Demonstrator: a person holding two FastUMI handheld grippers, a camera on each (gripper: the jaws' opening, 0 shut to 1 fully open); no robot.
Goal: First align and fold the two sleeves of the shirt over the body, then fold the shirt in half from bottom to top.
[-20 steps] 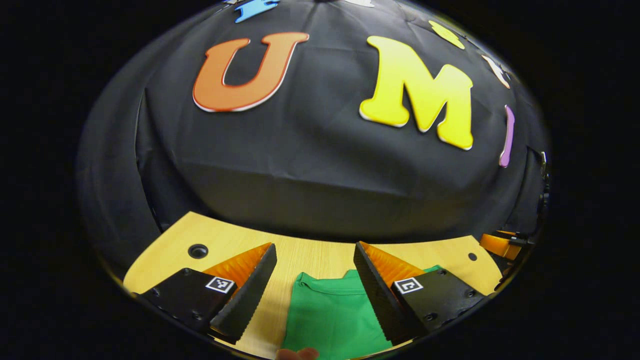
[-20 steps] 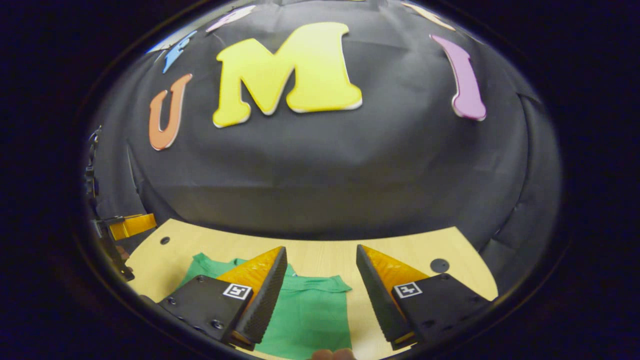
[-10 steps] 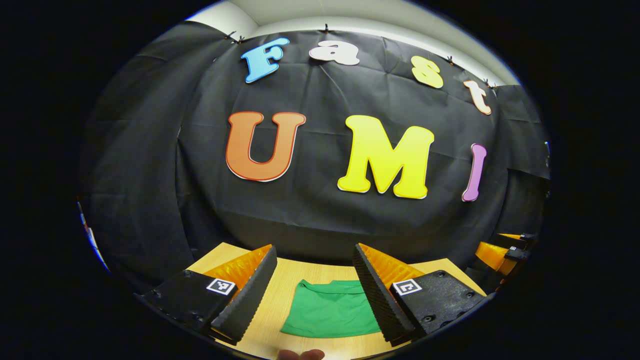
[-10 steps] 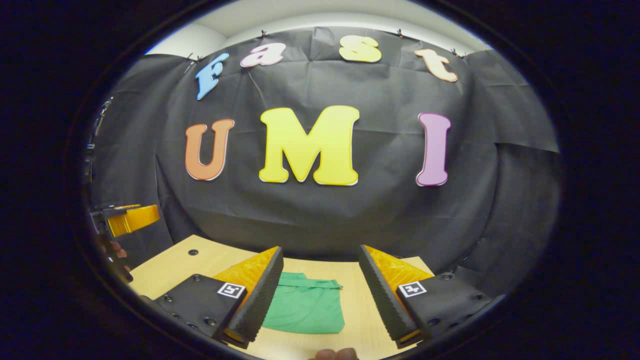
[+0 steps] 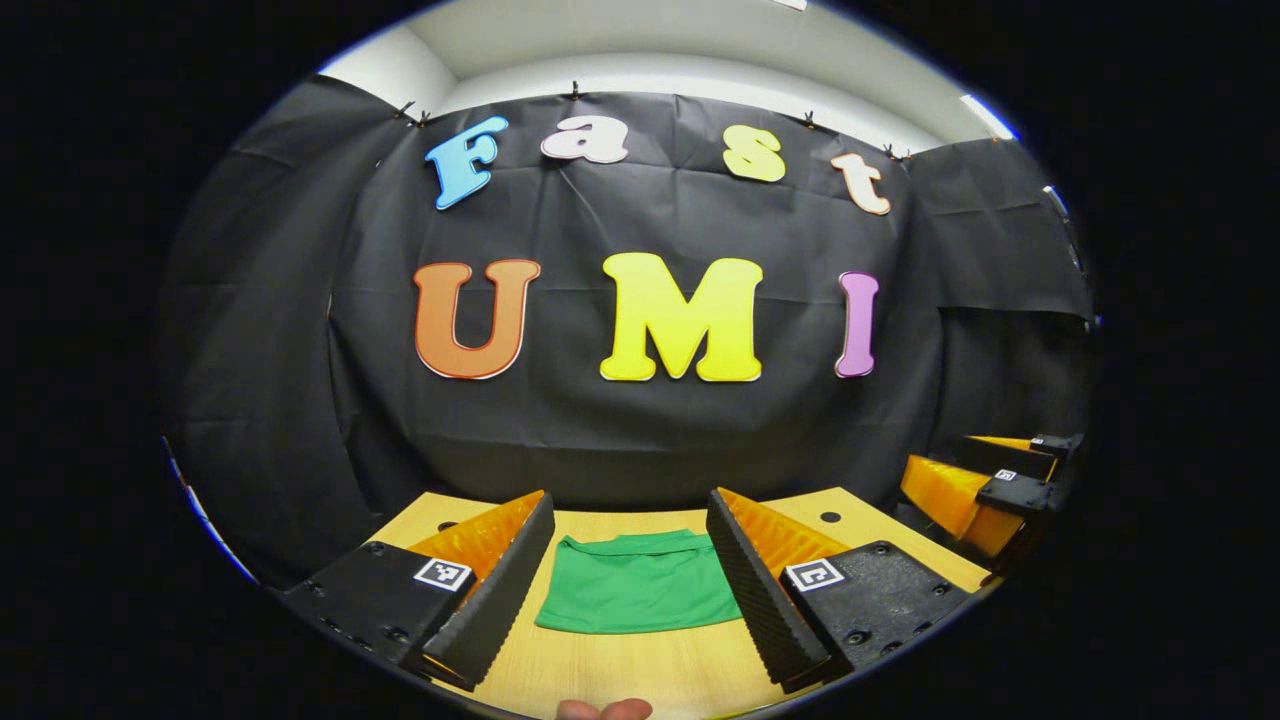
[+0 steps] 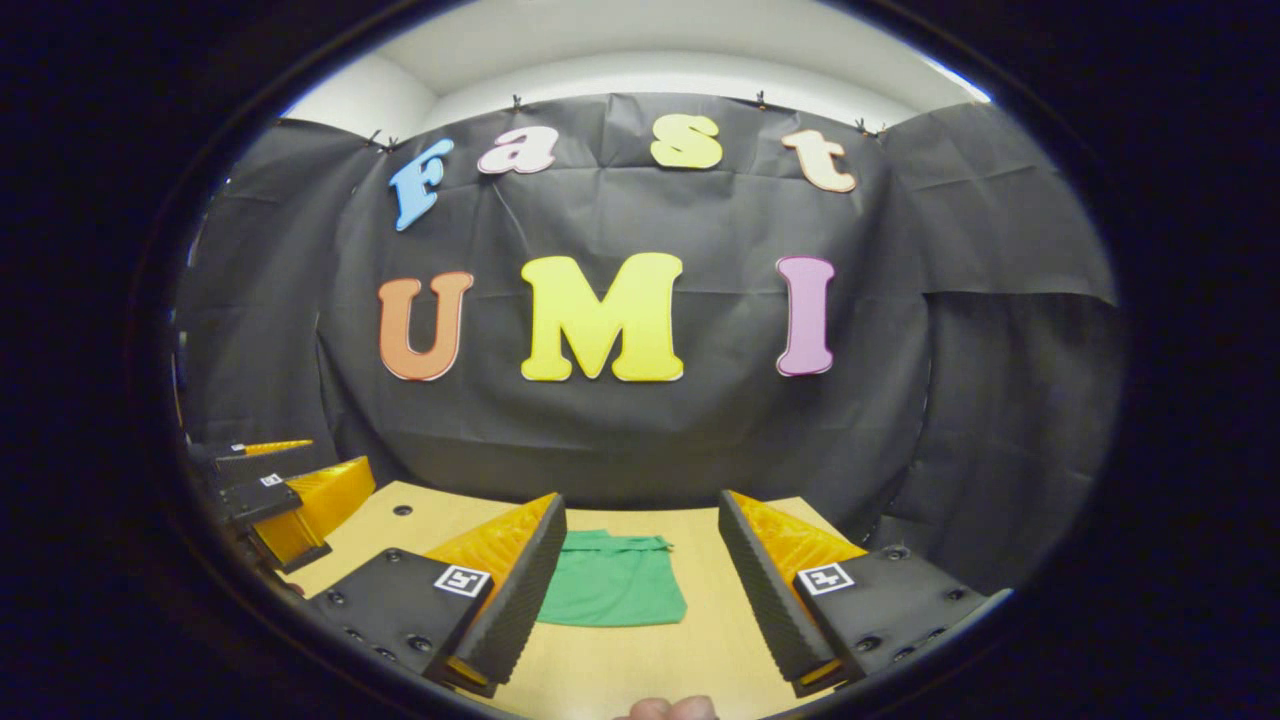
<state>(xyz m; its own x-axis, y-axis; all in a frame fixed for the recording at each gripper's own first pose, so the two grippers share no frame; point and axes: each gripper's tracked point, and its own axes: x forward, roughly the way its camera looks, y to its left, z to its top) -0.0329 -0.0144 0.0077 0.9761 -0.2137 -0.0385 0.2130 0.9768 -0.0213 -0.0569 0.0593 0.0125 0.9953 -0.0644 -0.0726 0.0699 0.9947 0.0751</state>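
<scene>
The green shirt is lying folded up small and flat on the wooden worktop. Both the left gripper and the right gripper are hanging above the worktop, fingers wide apart, holding nothing.

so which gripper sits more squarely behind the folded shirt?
The left gripper: the folded green shirt spans the gap between its fingers. Past the right gripper, it lies left of centre.

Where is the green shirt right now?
The folded green cloth shirt lies flat on the light wooden table, in front of the black cloth wall. In the left gripper view it sits between the open left claw fingers, touching neither.
</scene>
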